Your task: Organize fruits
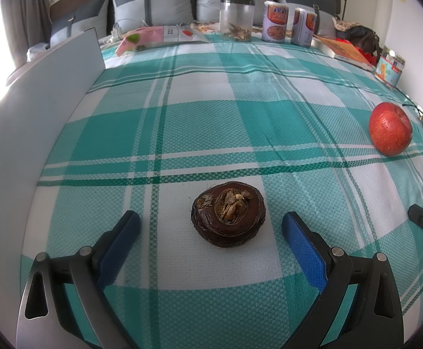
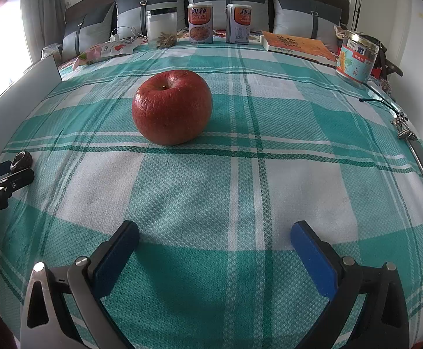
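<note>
Left wrist view: left gripper [image 1: 211, 226] spread wide, holding nothing. A water chestnut [image 1: 228, 213], dark brown with a dried papery top, sat on the green plaid cloth [image 1: 199, 133] just ahead of the blue pads and between them, touching neither. A pale board [image 1: 51, 87] stood off to the gripper's left. Far ahead and to its right lay the red apple [image 1: 390, 128], well apart from the chestnut.

Right wrist view: right gripper [image 2: 214, 234] also wide and empty. The apple [image 2: 172, 106], stem up, rested ahead and slightly left of its fingers, well clear of them.

Judgement: sorting looked barely begun. Both fruits lay loose and separate, neither grasped; no bowl or tray for them showed. Gathering both remained.
</note>
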`<state>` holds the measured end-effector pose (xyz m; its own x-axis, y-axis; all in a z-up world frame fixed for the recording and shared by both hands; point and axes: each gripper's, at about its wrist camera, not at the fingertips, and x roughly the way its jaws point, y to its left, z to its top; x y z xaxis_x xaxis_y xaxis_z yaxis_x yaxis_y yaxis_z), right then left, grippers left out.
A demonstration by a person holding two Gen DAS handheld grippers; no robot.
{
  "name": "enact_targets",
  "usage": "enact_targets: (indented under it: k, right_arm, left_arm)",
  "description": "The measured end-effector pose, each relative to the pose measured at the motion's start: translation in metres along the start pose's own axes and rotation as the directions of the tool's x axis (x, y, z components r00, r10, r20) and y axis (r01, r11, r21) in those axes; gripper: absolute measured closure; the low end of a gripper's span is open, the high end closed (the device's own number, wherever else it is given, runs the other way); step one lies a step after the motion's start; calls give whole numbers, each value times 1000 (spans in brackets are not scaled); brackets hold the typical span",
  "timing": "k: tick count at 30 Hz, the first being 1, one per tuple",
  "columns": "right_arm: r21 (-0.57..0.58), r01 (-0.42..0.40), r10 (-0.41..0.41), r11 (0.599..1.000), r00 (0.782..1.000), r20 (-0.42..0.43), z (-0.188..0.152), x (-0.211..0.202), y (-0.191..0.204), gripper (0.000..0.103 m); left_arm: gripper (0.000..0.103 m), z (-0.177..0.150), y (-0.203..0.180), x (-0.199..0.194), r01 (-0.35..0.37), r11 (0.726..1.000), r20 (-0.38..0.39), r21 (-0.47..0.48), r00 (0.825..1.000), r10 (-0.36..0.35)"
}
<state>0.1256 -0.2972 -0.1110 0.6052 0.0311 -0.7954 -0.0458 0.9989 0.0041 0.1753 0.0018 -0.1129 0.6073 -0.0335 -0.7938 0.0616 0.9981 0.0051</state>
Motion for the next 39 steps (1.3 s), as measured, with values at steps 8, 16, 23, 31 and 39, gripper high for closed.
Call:
enact_targets:
  k: [8, 16, 23, 31, 39]
  right_arm:
    - [0, 0, 0, 1000, 1000, -1, 0, 0, 0, 0]
    - [0, 1, -1, 1000, 1000, 0, 0, 0, 0, 0]
    - [0, 1, -1, 1000, 1000, -1, 0, 0, 0, 0]
    - [0, -1, 1, 1000, 1000, -2, 0, 0, 0, 0]
    - [-1, -1, 1, 1000, 1000, -2, -1, 0, 2, 0]
  left_arm:
    - [4, 0, 0, 0, 0, 1000, 0, 0, 1000, 0]
    - [3, 0, 0, 0, 0, 1000, 0, 0, 1000, 0]
    - [3, 0, 0, 0, 0, 1000, 0, 0, 1000, 0]
    - [3, 0, 0, 1, 4, 1000, 0, -2, 1000, -4]
    - [3, -6, 19, -11, 185, 983, -23, -12, 982, -185]
